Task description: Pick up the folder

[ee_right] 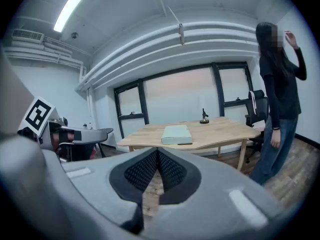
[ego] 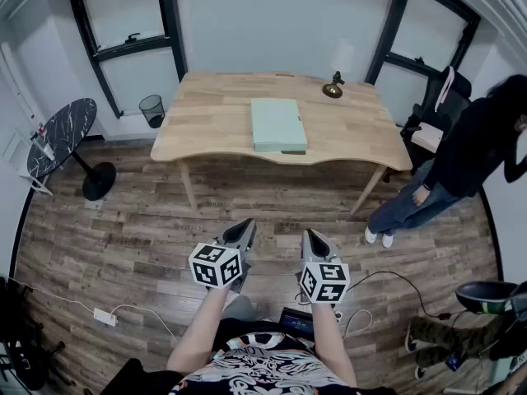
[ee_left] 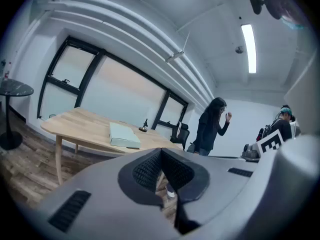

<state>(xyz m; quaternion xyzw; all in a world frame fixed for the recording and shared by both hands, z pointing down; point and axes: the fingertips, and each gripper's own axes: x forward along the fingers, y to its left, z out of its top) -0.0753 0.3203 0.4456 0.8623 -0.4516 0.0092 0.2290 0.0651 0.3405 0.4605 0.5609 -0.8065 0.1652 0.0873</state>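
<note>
A pale green folder (ego: 278, 124) lies flat on the wooden table (ego: 214, 113), near its front edge; it also shows as the folder (ee_left: 123, 135) in the left gripper view and the folder (ee_right: 176, 133) in the right gripper view. My left gripper (ego: 248, 229) and right gripper (ego: 310, 236) hang side by side over the floor, well short of the table. Both are shut with nothing between their jaws. The left gripper (ee_left: 160, 154) and right gripper (ee_right: 157, 154) point toward the table.
A small dark figurine (ego: 333, 87) stands at the table's back right. A person in dark clothes (ego: 461, 163) stands to the table's right beside an office chair (ego: 435, 122). A round black side table (ego: 62, 137) and a mesh bin (ego: 152, 109) are at left. Cables (ego: 132, 313) run across the floor.
</note>
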